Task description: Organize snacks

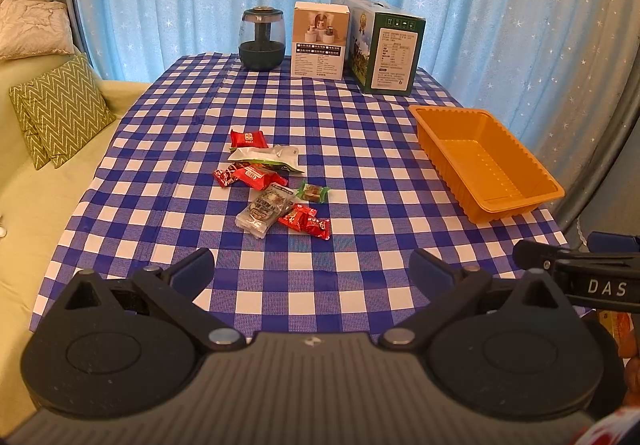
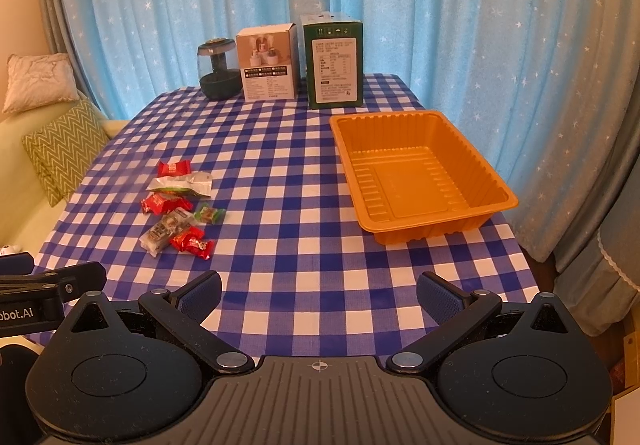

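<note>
Several wrapped snacks lie in a loose pile on the blue-and-white checked tablecloth: red packets, a white-green pouch, a clear packet and a small green candy. They also show in the right wrist view. An empty orange plastic tray stands to their right, also in the right wrist view. My left gripper is open and empty, near the table's front edge, short of the pile. My right gripper is open and empty, in front of the tray.
A dark glass jar, a white box and a green box stand along the table's far edge before a blue curtain. A sofa with cushions lies to the left.
</note>
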Tool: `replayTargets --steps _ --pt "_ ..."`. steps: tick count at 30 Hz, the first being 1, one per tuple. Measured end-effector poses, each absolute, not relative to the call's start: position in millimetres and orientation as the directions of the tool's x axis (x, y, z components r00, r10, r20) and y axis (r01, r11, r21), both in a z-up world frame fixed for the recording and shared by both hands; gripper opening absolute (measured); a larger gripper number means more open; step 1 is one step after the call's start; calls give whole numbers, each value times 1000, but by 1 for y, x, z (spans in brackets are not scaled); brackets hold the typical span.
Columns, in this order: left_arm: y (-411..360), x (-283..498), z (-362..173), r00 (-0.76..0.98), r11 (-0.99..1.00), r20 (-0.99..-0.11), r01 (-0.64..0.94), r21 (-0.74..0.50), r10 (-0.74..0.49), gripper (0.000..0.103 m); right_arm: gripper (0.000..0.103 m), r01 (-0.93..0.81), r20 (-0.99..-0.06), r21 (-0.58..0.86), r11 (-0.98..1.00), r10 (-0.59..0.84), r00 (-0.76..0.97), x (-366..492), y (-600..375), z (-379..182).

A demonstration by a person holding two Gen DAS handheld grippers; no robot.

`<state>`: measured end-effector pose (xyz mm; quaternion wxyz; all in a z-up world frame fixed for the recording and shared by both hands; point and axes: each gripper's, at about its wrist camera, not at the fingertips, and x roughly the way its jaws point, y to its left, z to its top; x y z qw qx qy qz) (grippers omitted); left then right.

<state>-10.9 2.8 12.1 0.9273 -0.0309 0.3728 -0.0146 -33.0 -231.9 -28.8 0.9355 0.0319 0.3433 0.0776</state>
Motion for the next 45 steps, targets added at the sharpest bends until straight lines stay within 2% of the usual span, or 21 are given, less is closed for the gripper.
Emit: replayTargets --steps 19,26,34,45 --pt "4 -12 12 722 997 -690 4 -77 -56 103 103 -125 -637 121 985 174 751 -32 -229 -33" --pt "27 -4 1 708 997 -705 -31 -77 -32 103 103 -156 -635 131 979 204 745 -23 -216 -44" --pt "67 22 -13 705 1000 -709 -21 -17 3 102 103 -265 -621 123 957 282 732 3 -187 -61" --pt "92 91 -44 644 989 -762 146 39 -65 93 102 -455 -634 74 887 395 665 61 -141 -100"
